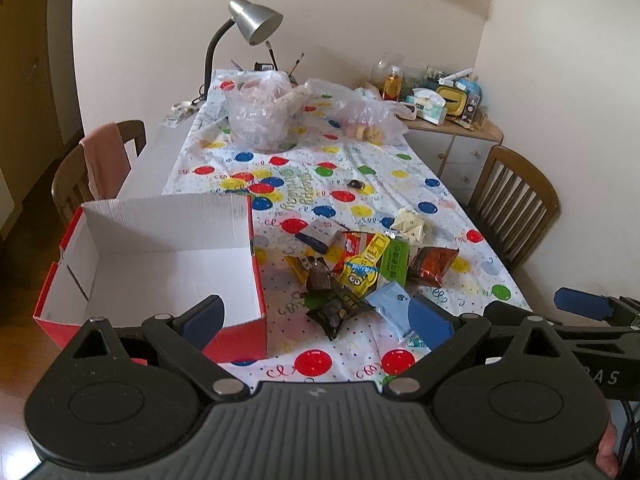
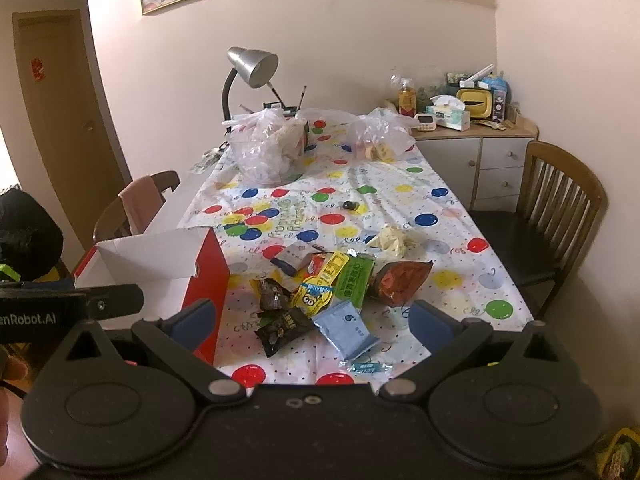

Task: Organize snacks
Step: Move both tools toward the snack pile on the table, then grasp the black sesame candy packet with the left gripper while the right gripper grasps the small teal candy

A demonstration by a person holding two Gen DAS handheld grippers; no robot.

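A pile of snack packets lies on the dotted tablecloth: a black packet point(image 1: 338, 312) point(image 2: 282, 328), a light blue packet point(image 1: 390, 308) point(image 2: 346, 330), a yellow cartoon packet point(image 1: 360, 272) point(image 2: 316, 294), a green packet point(image 1: 396, 266) point(image 2: 354, 278) and a red-brown bag point(image 1: 434, 266) point(image 2: 400, 282). An open red box point(image 1: 160, 264) point(image 2: 160, 264) with a white, empty inside stands to their left. My left gripper point(image 1: 316, 322) hovers open above the near table edge, between box and pile. My right gripper point(image 2: 310, 322) is open too, just short of the pile. Neither holds anything.
Clear plastic bags point(image 1: 262, 114) point(image 2: 264, 146), a desk lamp point(image 1: 244, 36) point(image 2: 248, 72) and a small dark bottle point(image 1: 355, 185) occupy the far table. Wooden chairs point(image 1: 512, 204) point(image 2: 560, 208) flank the table. A cluttered cabinet point(image 1: 452, 128) point(image 2: 472, 148) stands at the back right.
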